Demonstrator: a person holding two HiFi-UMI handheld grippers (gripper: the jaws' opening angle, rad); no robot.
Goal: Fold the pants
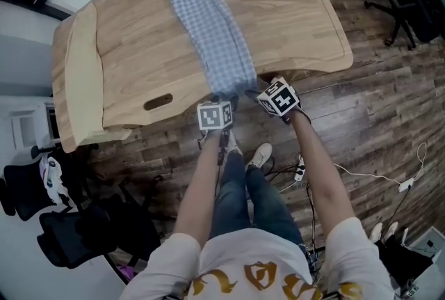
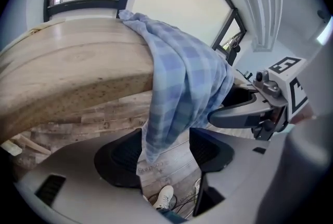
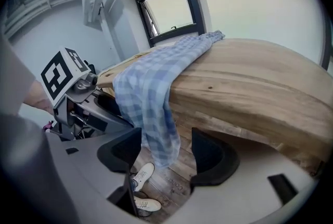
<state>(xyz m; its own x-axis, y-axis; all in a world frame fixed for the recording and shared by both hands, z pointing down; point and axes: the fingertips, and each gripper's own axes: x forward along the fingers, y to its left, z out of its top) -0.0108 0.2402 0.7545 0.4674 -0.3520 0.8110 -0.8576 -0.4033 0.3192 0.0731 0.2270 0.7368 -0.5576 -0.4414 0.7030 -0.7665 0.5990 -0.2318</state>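
At the near edge of the wooden table (image 1: pixel 292 20), the blue checked pants (image 1: pixel 208 20) run lengthwise from the far side and spill over the rim, their end hanging free above the plank floor (image 1: pixel 375 117). The left gripper (image 1: pixel 221 99) and the right gripper (image 1: pixel 252 92) sit side by side just below that edge, close together.

In the left gripper view the jaws stand apart, and the hanging cloth (image 2: pixel 182 82) drops between them, nearer the left pad, unclamped. In the right gripper view the jaws are likewise spread, with the cloth (image 3: pixel 148 98) dangling between them toward the left pad, and the table's thick rounded edge (image 3: pixel 250 88) runs away to the right.

Bare wood lies on both sides of the pants. A handle slot (image 1: pixel 158 101) cuts the tabletop left of the grippers. The person's shoe (image 1: pixel 261 154) is on the floor directly beneath. Black office chairs (image 1: pixel 69 222) crowd the floor at lower left, well apart from the grippers.
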